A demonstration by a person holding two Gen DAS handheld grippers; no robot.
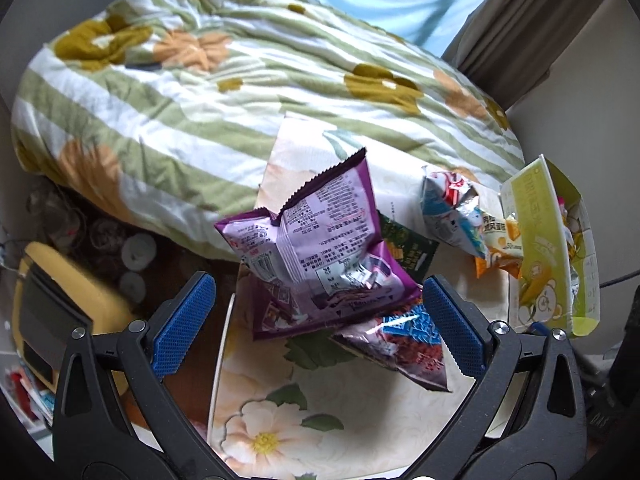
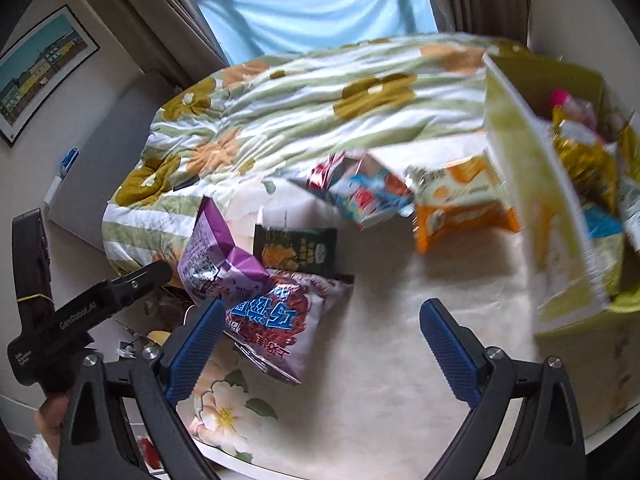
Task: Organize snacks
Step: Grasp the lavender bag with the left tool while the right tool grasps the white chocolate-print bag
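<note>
A purple snack bag (image 1: 320, 248) lies on a silver and red bag (image 1: 404, 344) at the table's left edge; both show in the right wrist view (image 2: 216, 256), (image 2: 288, 320). A dark green packet (image 2: 296, 250), a blue and red bag (image 2: 368, 196) and an orange packet (image 2: 460, 208) lie farther back. A yellow-green carton (image 2: 532, 184) at the right holds several snacks. My left gripper (image 1: 318, 320) is open, its jaws on either side of the purple bag's near end. My right gripper (image 2: 320, 344) is open and empty above the table.
The table has a floral cloth (image 2: 400, 360). A striped flowered quilt (image 1: 200, 100) covers the bed behind it. A yellow device (image 1: 52, 312) and clutter lie on the floor to the left. The left gripper's body (image 2: 80, 316) shows in the right wrist view.
</note>
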